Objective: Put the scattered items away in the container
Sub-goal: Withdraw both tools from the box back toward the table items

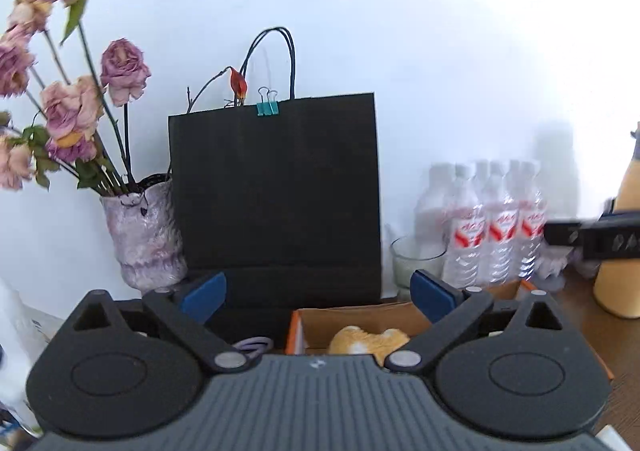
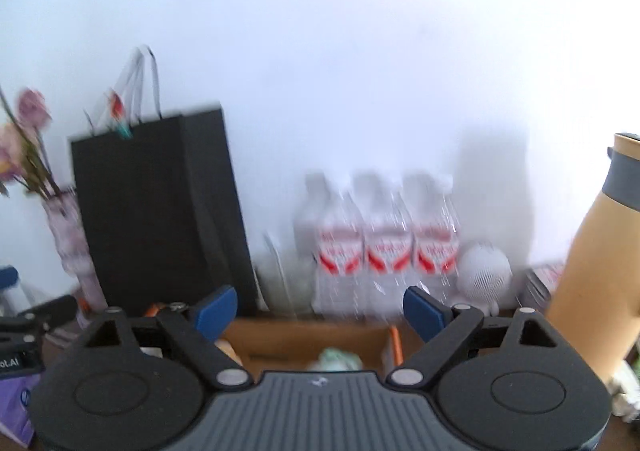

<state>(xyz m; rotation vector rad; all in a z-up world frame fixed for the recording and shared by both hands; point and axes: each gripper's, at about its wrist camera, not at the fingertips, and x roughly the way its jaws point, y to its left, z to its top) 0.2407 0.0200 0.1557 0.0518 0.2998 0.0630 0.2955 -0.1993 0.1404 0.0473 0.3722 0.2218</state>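
My left gripper and right gripper both stand wide, empty. The brown cardboard box holds an orange-white plush toy; only the right view shows a pale green item.

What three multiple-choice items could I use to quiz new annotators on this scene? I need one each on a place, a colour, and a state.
1. Where does the vase of dried flowers stand?
A. left of the black bag
B. inside the cardboard box
C. right of the bottles

2. What colour is the clip on the bag's top edge?
A. yellow
B. teal
C. white

3. How is the left tool?
A. shut on a bottle
B. shut on the clip
C. open, holding nothing

Answers: 1 A, the vase stands beside the black bag on its left. 2 B, the clip is teal. 3 C, the left tool has its blue pads wide apart with nothing between.
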